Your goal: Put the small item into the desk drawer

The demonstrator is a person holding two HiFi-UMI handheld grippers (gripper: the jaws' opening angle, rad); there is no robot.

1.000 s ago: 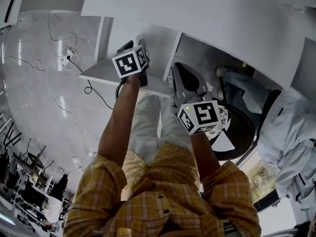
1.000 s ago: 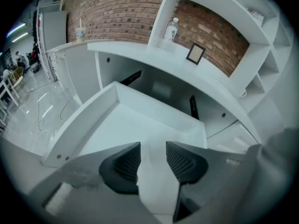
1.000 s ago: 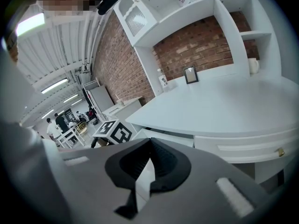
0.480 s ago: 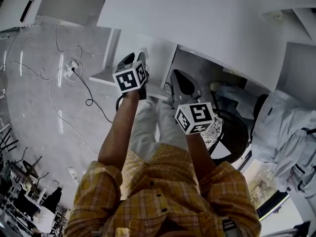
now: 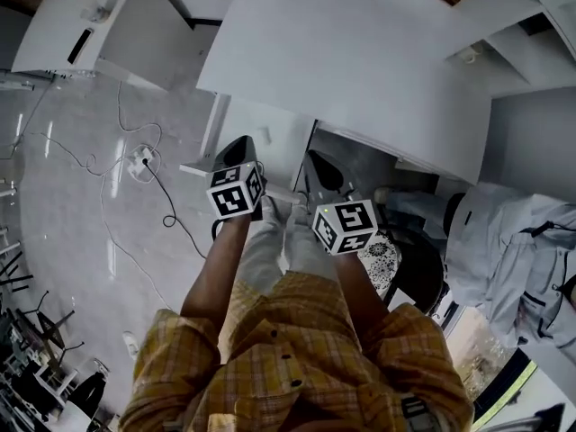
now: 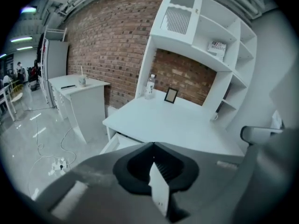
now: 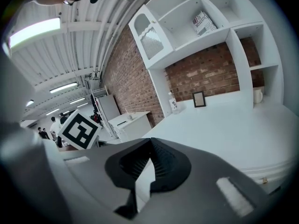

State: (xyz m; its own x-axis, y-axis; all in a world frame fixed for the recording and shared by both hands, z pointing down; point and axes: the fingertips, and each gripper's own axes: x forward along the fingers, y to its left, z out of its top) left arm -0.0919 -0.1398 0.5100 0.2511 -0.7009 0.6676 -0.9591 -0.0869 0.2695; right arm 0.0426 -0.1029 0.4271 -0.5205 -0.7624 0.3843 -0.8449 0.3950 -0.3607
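Drawer (image 6: 117,141) is standing open, drop prob. done; L gripper (image 6: 153,146), just closed, & R gripper (image 7: 150,141) are hanging shut, empty; next, push it in.

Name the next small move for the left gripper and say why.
Probably lower the left gripper to the open drawer under the desk and nudge its front shut. Its jaws have just been closing and meet with nothing between them; the right gripper is shut and empty too. Whether the small item lies inside cannot be seen, so look first.
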